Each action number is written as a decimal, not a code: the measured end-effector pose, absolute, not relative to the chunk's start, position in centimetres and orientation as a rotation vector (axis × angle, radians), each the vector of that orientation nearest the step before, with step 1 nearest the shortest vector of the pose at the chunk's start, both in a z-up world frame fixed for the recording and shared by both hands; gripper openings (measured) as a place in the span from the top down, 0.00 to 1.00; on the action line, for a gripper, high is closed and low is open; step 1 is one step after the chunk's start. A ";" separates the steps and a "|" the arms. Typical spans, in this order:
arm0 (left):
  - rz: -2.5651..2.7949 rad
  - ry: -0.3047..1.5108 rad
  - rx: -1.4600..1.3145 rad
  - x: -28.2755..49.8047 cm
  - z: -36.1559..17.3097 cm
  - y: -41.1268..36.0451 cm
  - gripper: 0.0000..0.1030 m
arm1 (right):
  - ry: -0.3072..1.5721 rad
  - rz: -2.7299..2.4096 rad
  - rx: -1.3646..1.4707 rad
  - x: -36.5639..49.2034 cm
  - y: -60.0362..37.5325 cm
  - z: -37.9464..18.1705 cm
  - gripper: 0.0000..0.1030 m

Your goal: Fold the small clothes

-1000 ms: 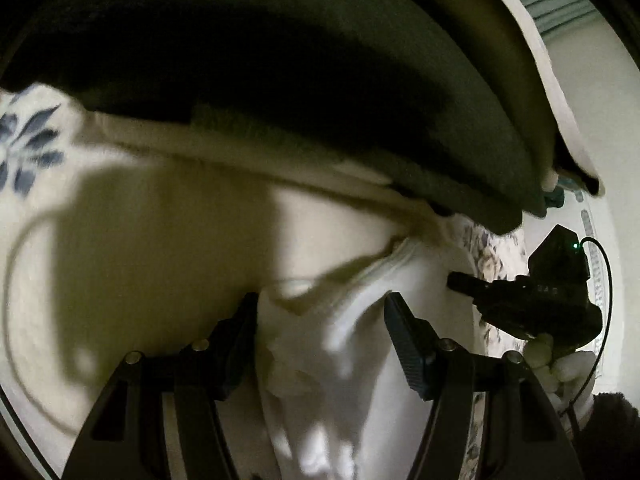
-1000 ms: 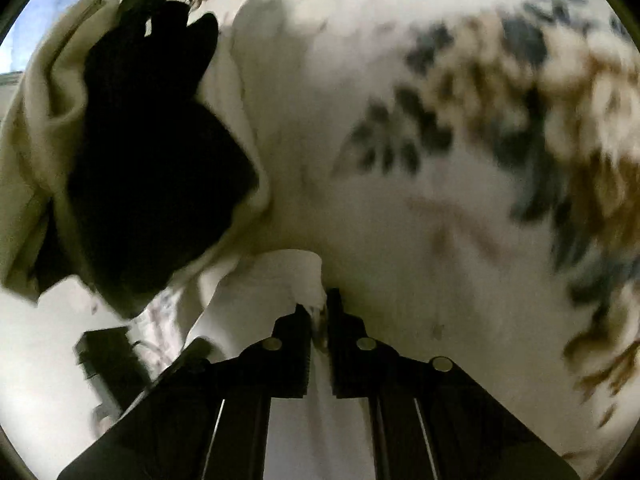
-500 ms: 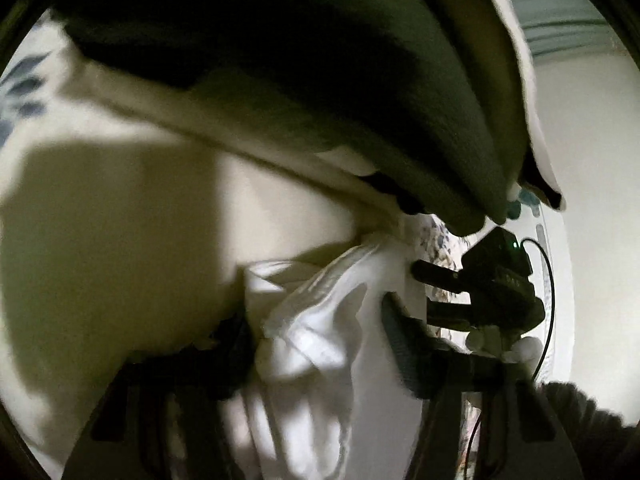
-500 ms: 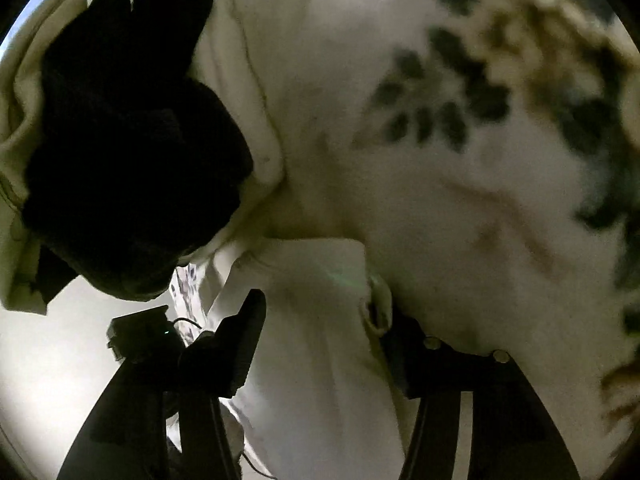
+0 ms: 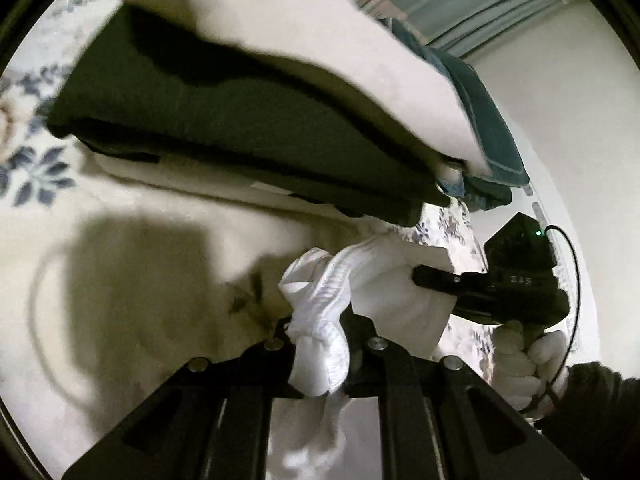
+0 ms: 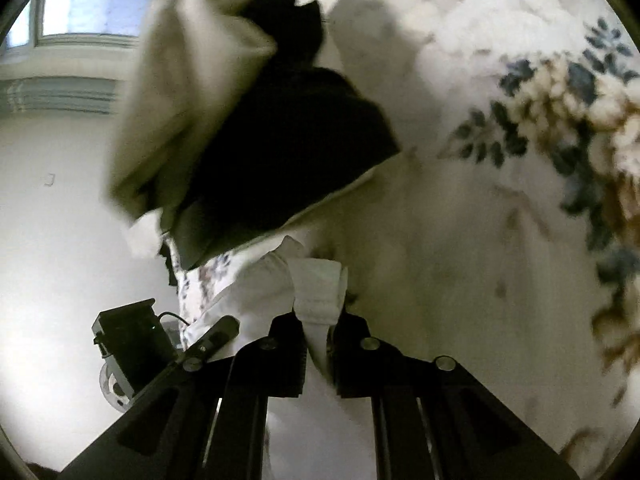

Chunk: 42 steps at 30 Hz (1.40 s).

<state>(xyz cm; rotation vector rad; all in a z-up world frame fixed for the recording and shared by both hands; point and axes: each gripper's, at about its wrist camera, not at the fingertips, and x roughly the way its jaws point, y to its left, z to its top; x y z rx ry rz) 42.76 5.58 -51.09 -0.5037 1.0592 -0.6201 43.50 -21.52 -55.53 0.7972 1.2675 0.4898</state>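
A small white garment (image 5: 320,304) with a ribbed, gathered edge lies on the floral bedspread. My left gripper (image 5: 320,332) is shut on a bunched part of it. My right gripper (image 6: 320,320) is shut on another edge of the same white garment (image 6: 316,284). The right gripper (image 5: 500,280) also shows in the left wrist view, to the right, held by a white-gloved hand. The left gripper (image 6: 160,344) shows at the lower left of the right wrist view.
A stack of folded clothes lies just beyond: a dark green piece (image 5: 240,120), a cream one (image 5: 320,52) on top, a teal one (image 5: 480,120) at its right end. In the right wrist view the stack (image 6: 260,140) is upper left. The floral bedspread (image 6: 520,120) spreads right.
Both grippers were open around the white garment half a second ago; both have now shut on it. The cameras have pulled back a little from the clothes stack.
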 end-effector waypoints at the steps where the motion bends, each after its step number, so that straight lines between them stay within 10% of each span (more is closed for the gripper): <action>1: -0.625 1.045 -0.501 41.8 -50.3 6.0 0.92 | 1.265 0.500 0.793 42.9 -21.8 -54.8 0.90; 6: -0.633 1.036 -0.502 37.3 -48.5 7.1 0.90 | 1.245 0.559 0.751 38.1 -21.0 -51.6 0.90; 12: -0.552 1.129 -0.521 28.1 -47.2 10.0 0.43 | 1.418 0.613 0.662 29.4 -19.7 -51.2 0.63; 14: -0.509 1.175 -0.545 24.5 -47.6 11.6 0.42 | 1.498 0.596 0.609 26.1 -20.4 -51.8 0.50; 42: -0.210 1.402 -0.302 20.1 -51.6 9.4 0.42 | 1.525 0.222 0.437 17.5 -15.9 -56.4 0.48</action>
